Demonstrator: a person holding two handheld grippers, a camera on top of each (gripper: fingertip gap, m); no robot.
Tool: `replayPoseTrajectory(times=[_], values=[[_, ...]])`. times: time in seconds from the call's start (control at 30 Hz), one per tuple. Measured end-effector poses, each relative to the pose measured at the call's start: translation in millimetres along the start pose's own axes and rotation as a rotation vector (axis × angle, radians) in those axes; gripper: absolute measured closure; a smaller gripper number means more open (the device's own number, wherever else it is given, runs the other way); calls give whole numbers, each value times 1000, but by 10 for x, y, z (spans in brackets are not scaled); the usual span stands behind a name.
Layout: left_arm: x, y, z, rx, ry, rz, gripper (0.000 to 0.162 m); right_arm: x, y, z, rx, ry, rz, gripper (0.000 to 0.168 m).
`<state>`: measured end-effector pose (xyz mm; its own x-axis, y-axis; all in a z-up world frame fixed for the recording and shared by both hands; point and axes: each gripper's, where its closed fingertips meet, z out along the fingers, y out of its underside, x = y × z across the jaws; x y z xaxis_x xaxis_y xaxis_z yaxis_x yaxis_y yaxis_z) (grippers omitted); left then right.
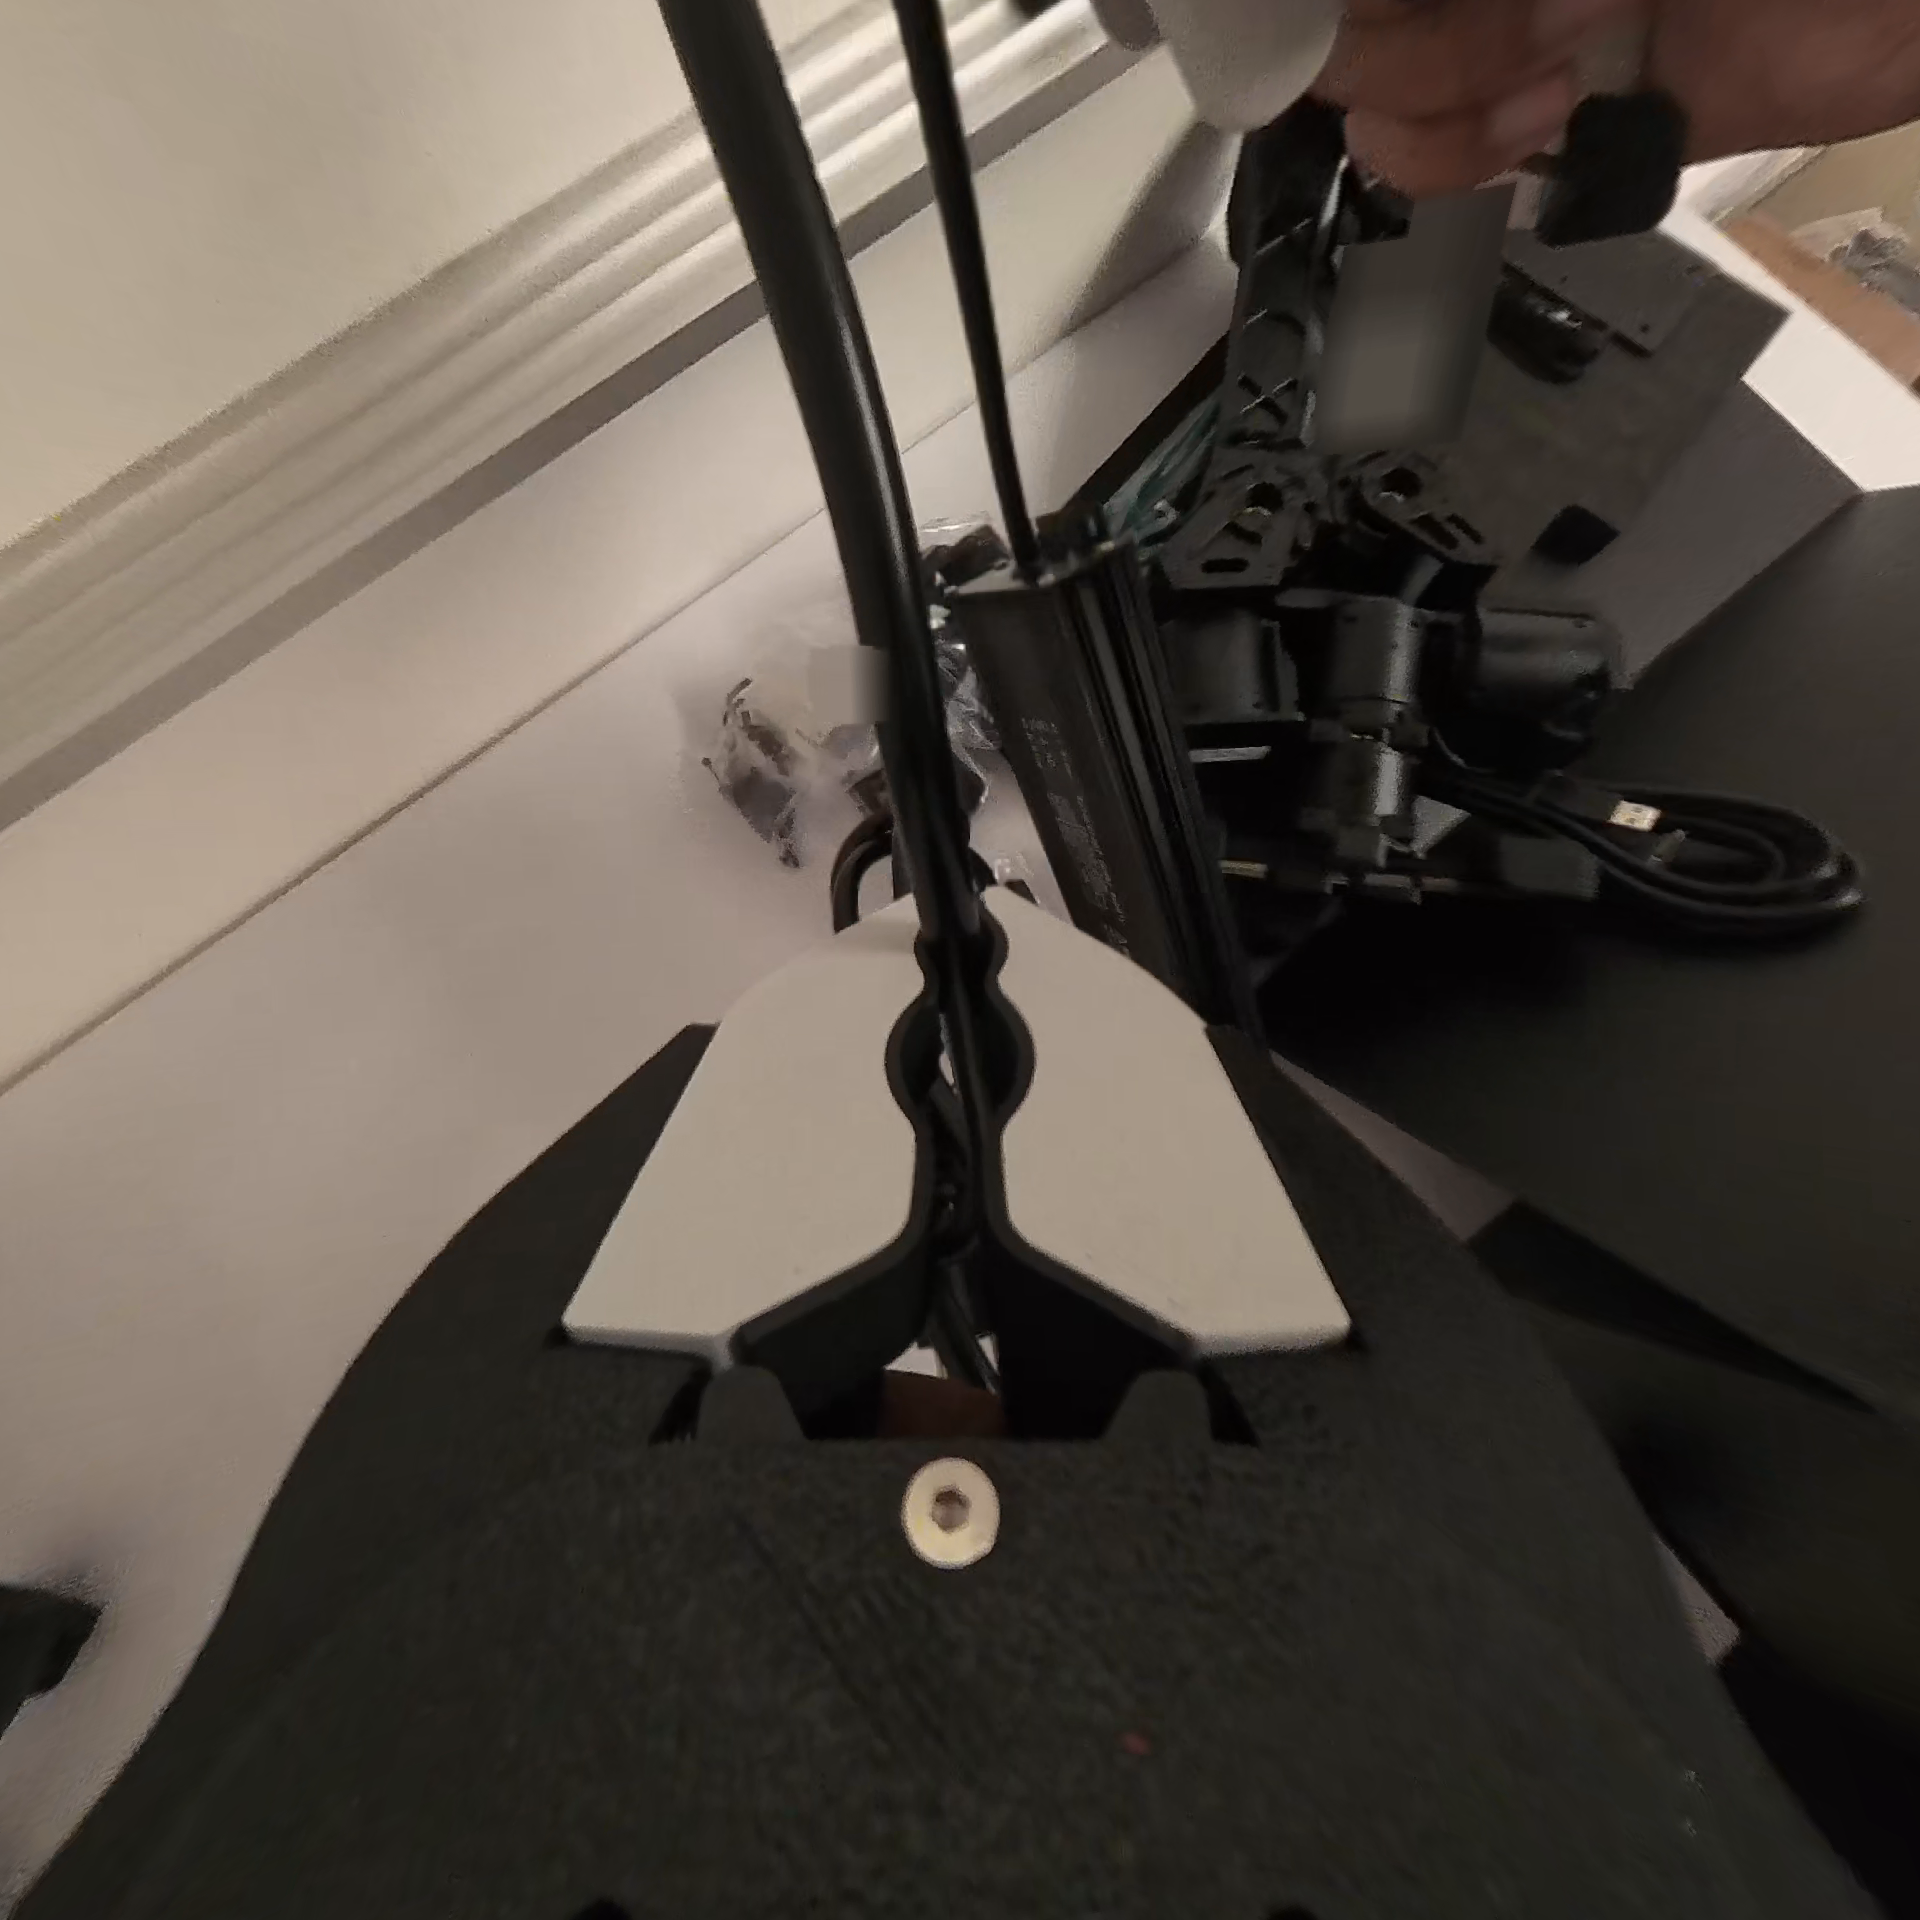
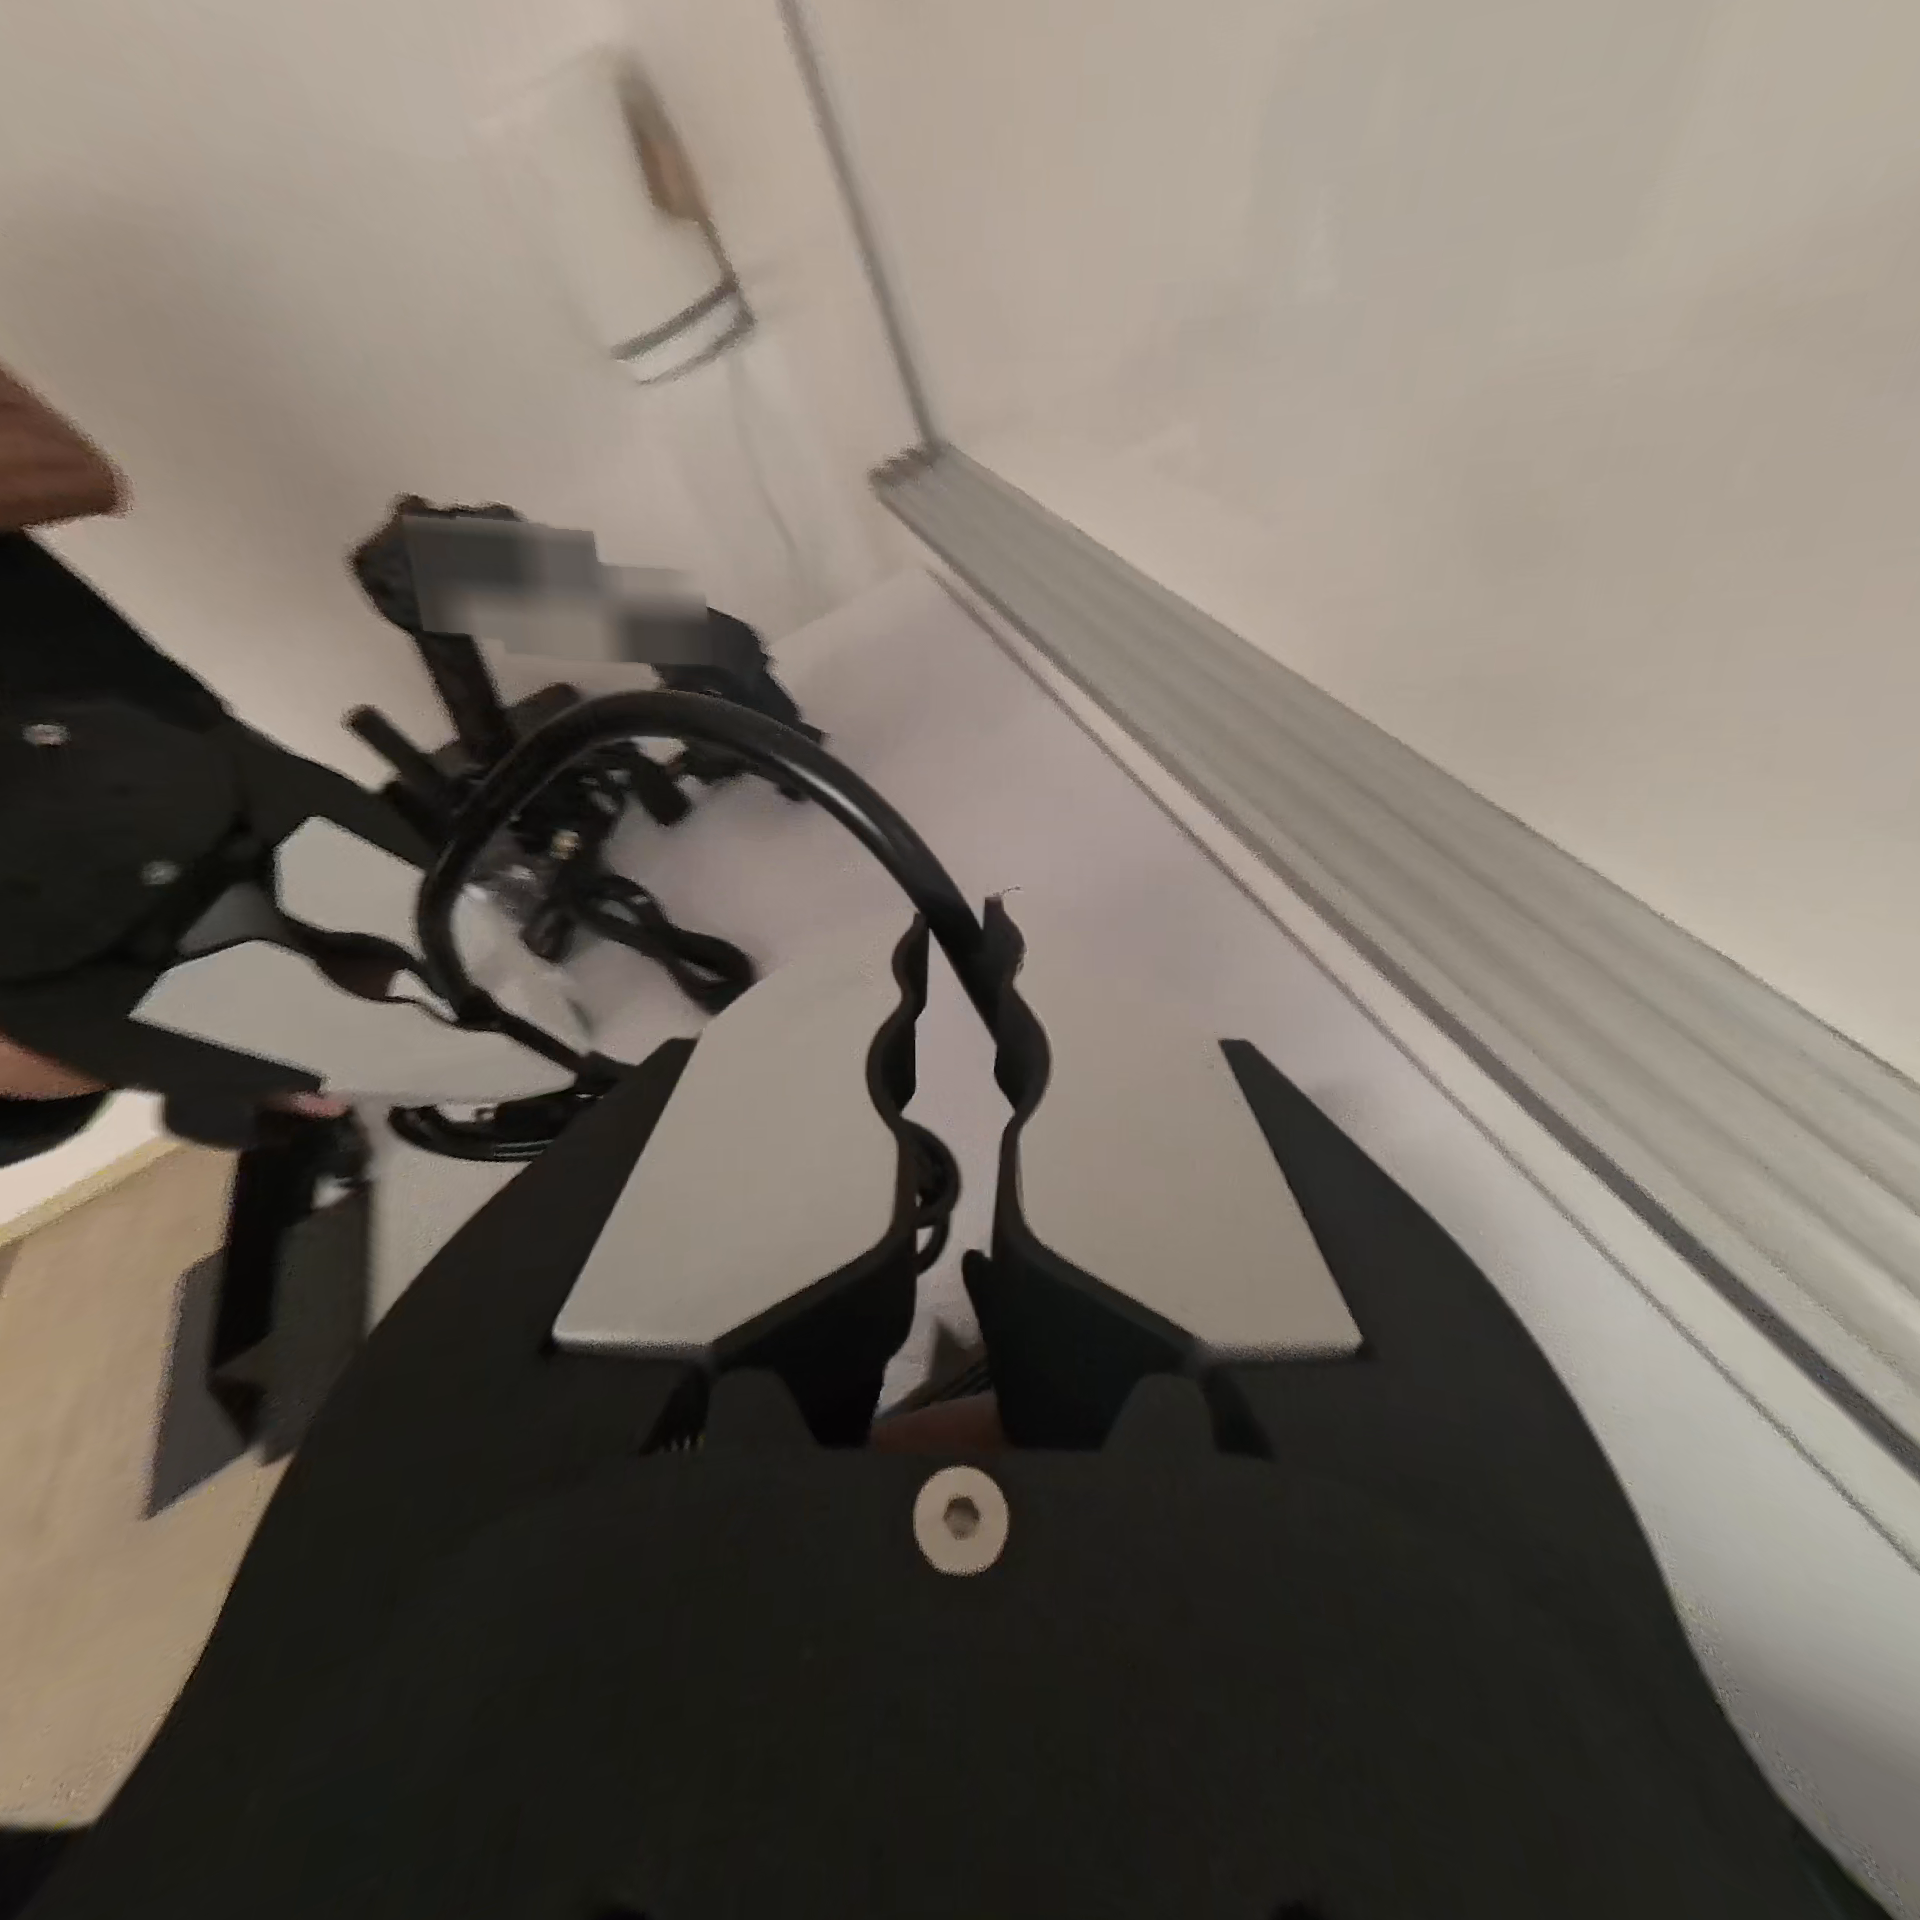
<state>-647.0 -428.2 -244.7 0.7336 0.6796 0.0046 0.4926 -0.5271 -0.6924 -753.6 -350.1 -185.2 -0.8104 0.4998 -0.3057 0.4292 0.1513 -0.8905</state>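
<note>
The left hand-held gripper [image 1: 961, 961] is clamped on a black cable [image 1: 831, 312] that rises from between its fingertips toward the top of the view. Just beyond it, on the white desk [image 1: 312, 935], stand a black finned box [image 1: 1081, 748] and a cluster of black parts [image 1: 1382, 644], with a coiled black lead [image 1: 1704, 862] to their right. The right hand-held gripper [image 2: 961, 940] stands slightly apart, the same cable [image 2: 883, 821] running loosely between its fingers [image 2: 914, 977].
</note>
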Motion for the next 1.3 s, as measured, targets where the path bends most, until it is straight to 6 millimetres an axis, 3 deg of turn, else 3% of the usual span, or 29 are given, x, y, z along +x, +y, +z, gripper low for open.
replayPoseTrajectory(times=[0.07, 0.13, 0.17, 0.2, 0.4, 0.5, 0.57, 0.6, 0.77, 0.93, 1.0, 1.13, 1.3], values=[[-96, 37, 277, -16, -16, -3, 160, 319, 198, 117, -68, 92, -50, 159], [-149, 140, 569, -49, -20, -5, 160, 653, 518, 218, -199, 205, -135, 159], [-165, 208, 708, -71, -19, -7, 160, 786, 673, 267, -248, 243, -170, 159], [-171, 297, 857, -91, -10, -21, 160, 846, 705, 325, -213, 246, -185, 159], [-202, 532, 1360, -119, 43, -167, 160, 1130, 772, 655, -133, 327, -59, 157], [-265, 592, 1490, -160, 38, -149, 160, 1135, 781, 507, -121, 402, -64, 156], [-306, 569, 1488, -147, 26, -107, 159, 1001, 809, 298, -131, 390, -86, 138], [-321, 569, 1454, -147, 23, -99, 157, 932, 814, 144, -131, 391, -93, 134], [-277, 610, 1097, -115, 33, -144, 110, 538, 793, -852, -64, 392, -88, 117], [-11, 623, 616, -48, 49, -224, 101, 64, 931, -2094, 38, 456, 7, 106], [266, 628, 406, -18, 137, -291, 103, -165, 1108, -2622, 41, 503, 25, 107], [1092, 786, -47, -2, 340, -387, 110, -633, 1654, -3691, -1, 630, 88, 111], [2077, 1331, -506, -111, 356, -402, 108, -1148, 2590, -4874, -118, 819, 220, 105]])
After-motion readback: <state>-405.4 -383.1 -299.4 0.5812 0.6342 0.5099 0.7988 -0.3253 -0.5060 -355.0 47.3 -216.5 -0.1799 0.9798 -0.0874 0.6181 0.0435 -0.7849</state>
